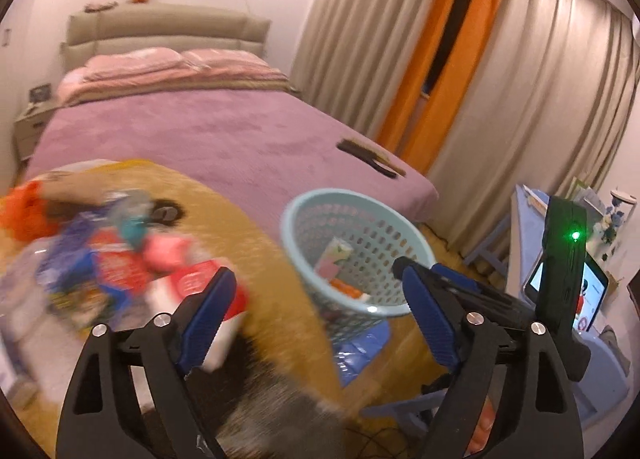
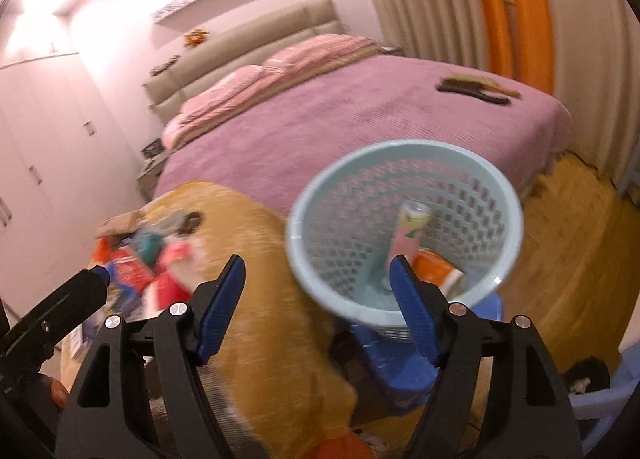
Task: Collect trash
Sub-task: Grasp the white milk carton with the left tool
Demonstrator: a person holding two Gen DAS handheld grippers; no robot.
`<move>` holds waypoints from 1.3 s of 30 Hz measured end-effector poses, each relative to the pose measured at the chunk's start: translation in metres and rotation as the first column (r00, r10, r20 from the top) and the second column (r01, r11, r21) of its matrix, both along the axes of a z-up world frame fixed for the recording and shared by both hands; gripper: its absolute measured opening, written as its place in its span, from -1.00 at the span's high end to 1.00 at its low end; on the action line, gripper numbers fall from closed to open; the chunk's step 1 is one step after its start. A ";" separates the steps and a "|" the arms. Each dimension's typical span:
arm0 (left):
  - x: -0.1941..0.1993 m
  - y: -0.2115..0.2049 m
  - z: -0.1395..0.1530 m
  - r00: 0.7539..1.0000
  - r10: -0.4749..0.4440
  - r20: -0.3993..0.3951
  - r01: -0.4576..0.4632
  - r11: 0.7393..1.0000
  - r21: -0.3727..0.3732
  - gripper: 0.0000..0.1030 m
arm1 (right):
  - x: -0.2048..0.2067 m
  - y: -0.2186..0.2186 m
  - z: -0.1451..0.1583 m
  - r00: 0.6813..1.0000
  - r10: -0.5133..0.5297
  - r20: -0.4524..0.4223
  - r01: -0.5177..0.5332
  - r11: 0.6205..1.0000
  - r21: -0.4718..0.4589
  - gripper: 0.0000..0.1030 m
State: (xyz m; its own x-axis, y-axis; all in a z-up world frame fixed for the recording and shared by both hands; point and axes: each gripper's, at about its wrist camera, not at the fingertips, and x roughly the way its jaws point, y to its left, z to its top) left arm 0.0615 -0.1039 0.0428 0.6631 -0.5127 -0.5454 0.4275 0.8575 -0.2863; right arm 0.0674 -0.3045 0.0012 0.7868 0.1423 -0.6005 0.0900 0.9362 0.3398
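Note:
A blurred pile of colourful wrappers and packets (image 1: pixel 100 259) lies on a yellow-brown plush surface (image 1: pixel 256 243) at the left; the pile (image 2: pixel 136 263) also shows in the right wrist view. A light blue perforated basket (image 1: pixel 344 194) stands to the right of it on a blue stool (image 2: pixel 396 359). Inside are a pink-and-green carton (image 1: pixel 334 259) and an orange wrapper (image 1: pixel 346 288). My left gripper (image 1: pixel 316 271) is open and empty, between pile and basket. My right gripper (image 2: pixel 317 261) is open and empty before the basket (image 2: pixel 404 146).
A bed with a purple cover (image 1: pixel 224 127) fills the background, with a dark brush (image 1: pixel 372 157) near its right edge. Beige and orange curtains (image 1: pixel 440 71) hang at the right. A lit tablet screen (image 1: pixel 592 291) stands at the far right. White wardrobe doors (image 2: pixel 36 147) line the left.

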 end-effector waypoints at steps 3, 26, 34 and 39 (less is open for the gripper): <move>-0.017 0.037 0.006 0.995 0.092 0.026 -0.092 0.996 0.001 -0.73 | -0.006 0.024 0.007 0.998 0.055 0.030 -0.055 0.998 -0.014 -0.37; 0.015 0.213 -0.072 0.785 0.611 -0.104 -0.573 0.779 0.254 -0.81 | 0.039 0.161 -0.033 0.971 0.217 -0.104 -0.226 0.971 -0.082 -0.46; 0.026 0.211 -0.093 0.763 0.638 -0.103 -0.564 0.735 0.375 -0.77 | 0.057 0.155 -0.049 0.966 0.207 -0.155 -0.214 0.976 -0.033 -0.46; 0.022 0.218 -0.096 0.764 0.634 -0.114 -0.557 0.739 0.379 -0.52 | 0.070 0.152 -0.052 0.963 0.210 -0.167 -0.212 0.977 0.008 -0.46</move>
State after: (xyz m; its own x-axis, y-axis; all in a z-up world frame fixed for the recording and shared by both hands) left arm 0.0836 0.1137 -0.0532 0.6150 0.1649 -0.7711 -0.2437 0.9698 0.0130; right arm 0.1374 -0.1523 -0.0506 0.6292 0.2877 -0.7221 -0.0559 0.9433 0.3271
